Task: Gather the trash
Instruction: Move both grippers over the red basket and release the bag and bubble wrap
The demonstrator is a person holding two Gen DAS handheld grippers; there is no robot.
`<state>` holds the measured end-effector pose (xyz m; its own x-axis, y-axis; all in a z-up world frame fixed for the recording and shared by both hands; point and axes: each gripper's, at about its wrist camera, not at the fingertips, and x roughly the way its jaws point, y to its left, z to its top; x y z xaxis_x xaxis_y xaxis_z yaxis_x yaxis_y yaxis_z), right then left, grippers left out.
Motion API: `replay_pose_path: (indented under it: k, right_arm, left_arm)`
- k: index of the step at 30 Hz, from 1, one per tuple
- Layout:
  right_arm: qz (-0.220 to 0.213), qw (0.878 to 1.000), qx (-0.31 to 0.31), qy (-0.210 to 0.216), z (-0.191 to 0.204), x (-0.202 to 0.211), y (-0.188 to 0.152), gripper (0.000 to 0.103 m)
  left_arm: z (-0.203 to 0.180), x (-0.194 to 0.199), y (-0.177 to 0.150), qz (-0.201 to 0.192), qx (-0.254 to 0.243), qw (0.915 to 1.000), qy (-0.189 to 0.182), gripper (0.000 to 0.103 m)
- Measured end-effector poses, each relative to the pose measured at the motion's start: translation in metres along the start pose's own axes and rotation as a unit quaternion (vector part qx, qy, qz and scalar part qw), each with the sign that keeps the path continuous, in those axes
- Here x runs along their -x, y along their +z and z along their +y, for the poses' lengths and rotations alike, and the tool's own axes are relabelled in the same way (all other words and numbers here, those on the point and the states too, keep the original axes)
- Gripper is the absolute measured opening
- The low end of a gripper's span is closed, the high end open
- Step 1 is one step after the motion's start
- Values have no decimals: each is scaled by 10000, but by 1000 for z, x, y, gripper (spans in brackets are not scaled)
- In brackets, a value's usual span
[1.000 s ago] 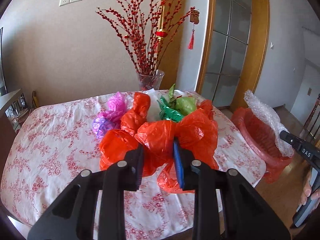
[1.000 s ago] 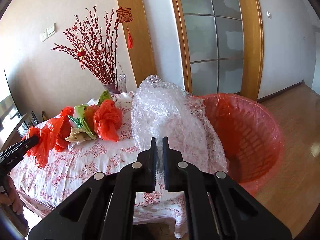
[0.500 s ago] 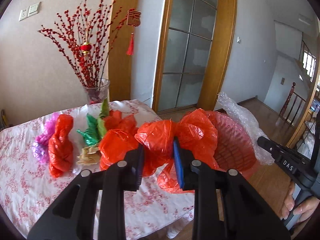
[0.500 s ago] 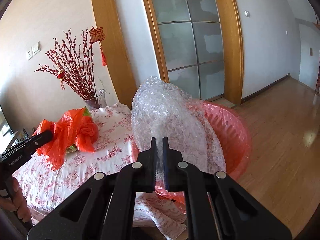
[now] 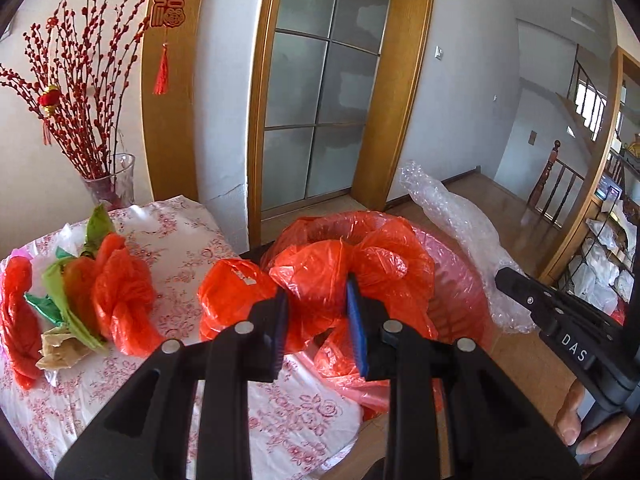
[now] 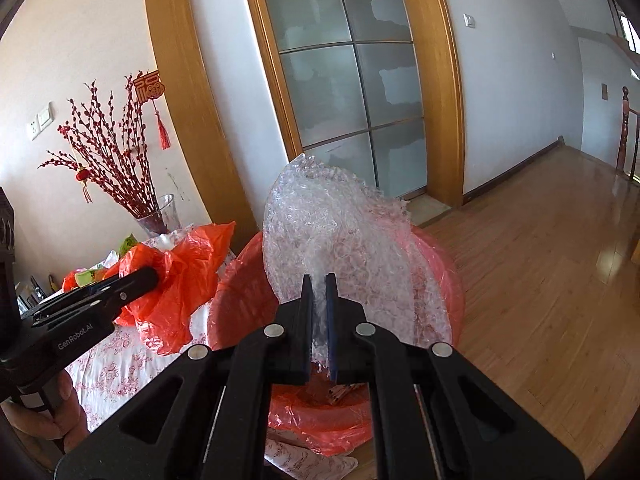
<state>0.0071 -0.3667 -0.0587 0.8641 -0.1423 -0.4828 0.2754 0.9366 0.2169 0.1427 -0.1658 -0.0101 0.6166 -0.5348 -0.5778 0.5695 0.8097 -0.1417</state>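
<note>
At frame centre, the left gripper pinches a light, floppy red bag over the lined basket, while the right gripper clamps crinkly bubble wrap; both likely handle best grasped at bunched folds.

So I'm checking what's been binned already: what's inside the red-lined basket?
Little shows. Bubble wrap, pinched in the right gripper, covers most of the basket. Below the fingers, only red liner and a small striped scrap are visible.
</note>
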Motion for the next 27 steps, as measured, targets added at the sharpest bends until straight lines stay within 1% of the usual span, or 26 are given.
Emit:
replay_pose_path:
  k: [5,14,18,21,22,23,24,26,27]
  right_arm:
    - [27,10000,-57,6,-8,-6,2,6]
    - [61,9995,-269,119,-18,-18,7,6]
    - [97,9989,-339,323,-22,-23,8,8]
    - [187,9983,-349,419,-23,-29,6,11]
    - [217,9980,-367,457,-25,-30,5,15]
    - [240,9979,-383,466,-26,-31,4,22]
    - [247,9978,-393,472,-26,-30,2,26]
    - [231,9979,-379,477,-26,-28,1,42]
    - [197,9982,-359,443,-25,-26,1,47]
  left_arm:
    - [-15,-20,6,55,-103,9999,-72,27]
    - [-24,-47,6,178,-109,9995,-253,28]
    - [-22,-59,2,285,-94,9991,-303,33]
    - [-19,-65,-4,372,-66,9989,-273,37]
    - [-17,-66,-5,398,-42,9988,-273,39]
    - [-15,-66,-7,419,-24,9988,-265,40]
    - [-14,-66,-8,434,-17,9988,-233,41]
    - [-10,-63,-10,425,-6,9990,-165,43]
    - [-8,-61,-10,407,-3,9991,-128,44]
